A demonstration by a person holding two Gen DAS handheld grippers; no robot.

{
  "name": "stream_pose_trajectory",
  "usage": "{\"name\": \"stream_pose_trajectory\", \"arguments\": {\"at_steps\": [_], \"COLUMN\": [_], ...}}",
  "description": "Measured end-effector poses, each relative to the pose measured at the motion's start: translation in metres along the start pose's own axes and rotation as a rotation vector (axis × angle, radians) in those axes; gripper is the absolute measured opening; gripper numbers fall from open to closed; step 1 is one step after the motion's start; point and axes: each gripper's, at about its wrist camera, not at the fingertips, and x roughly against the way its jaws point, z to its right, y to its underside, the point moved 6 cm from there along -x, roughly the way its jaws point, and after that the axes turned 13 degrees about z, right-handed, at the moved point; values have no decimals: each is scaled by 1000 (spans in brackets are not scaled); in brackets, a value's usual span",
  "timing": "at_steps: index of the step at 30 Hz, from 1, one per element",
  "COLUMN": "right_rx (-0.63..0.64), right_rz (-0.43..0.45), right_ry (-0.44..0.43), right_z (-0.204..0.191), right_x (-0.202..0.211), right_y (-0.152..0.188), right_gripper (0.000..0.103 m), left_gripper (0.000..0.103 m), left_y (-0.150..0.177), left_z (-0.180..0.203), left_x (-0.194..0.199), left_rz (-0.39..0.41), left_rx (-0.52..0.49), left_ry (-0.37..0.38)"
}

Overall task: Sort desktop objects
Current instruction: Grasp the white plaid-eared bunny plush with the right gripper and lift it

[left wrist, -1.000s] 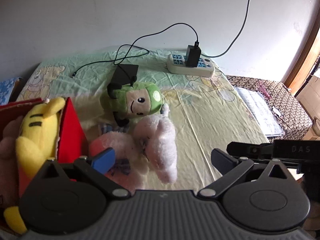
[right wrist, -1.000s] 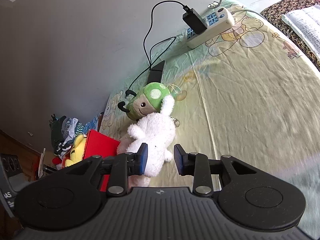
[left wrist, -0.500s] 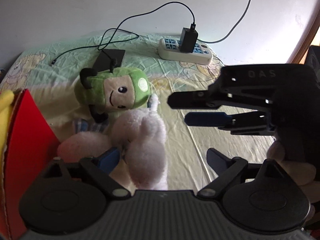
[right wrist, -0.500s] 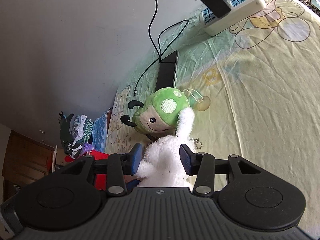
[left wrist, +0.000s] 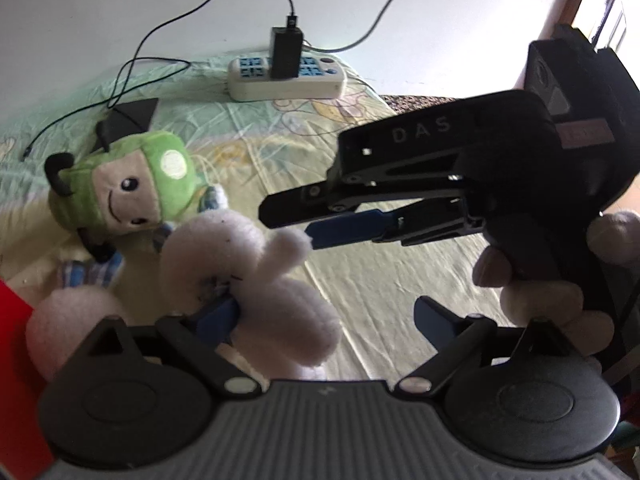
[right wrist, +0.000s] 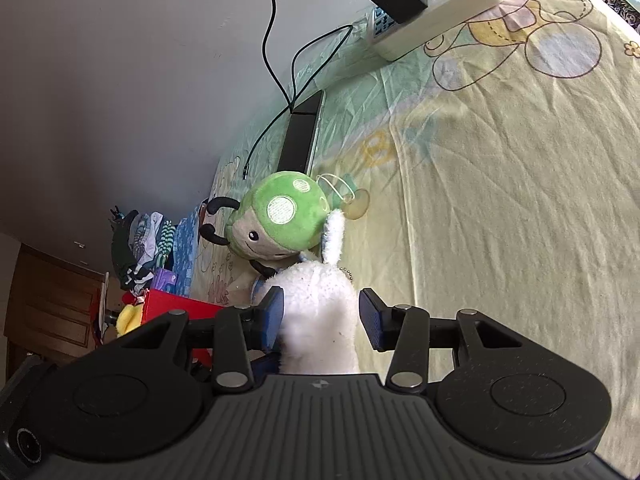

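One fluffy white plush [right wrist: 320,312] — floppy-eared.

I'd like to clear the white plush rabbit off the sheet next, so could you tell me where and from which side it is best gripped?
Grip the white plush rabbit across its narrow upper body, below the ear, coming from its foot end along the sheet. The right gripper already straddles that part, open. The green plush crowds the head end.

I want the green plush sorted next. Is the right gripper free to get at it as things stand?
Probably not directly: the right gripper is open, but the white plush fills the gap between its fingers and lies in front of the green plush.
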Motion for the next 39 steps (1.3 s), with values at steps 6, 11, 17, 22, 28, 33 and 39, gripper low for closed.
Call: {"name": "stream_pose_trajectory", "arguments": {"at_steps": [6,11,17,22,28,33,39], "right_rx": [20,2,-102,-159,-278,-333,-338], "right_rz": [-23,-34,-24,-37,-73,-83,-117], "right_ry": [-36,-50,-75,-94,-128,-139,-132], "right_z": [5,14,23,29,41,41,35], "right_x": [1,-3,-15,-22,-25,-19,-1], "right_y": [0,0,-3,-2,5,10,23], "right_gripper": [46,46,47,48,48,48,48], "left_gripper": [94,94,91,87,85,85,85], "left_y": [2,0,-1,4,5,6,13], "left_z": [14,-3,-49,-65,-66,-68,-63], "left_x": [7,18,-3,-22,-27,-26,-15], "left_rz": [-16,1,-7,-49,-56,-64,-82], "left_rx": [-60,16,219,350,382,397,390], "left_ry": [61,44,-68,-31,9,30,45]}}
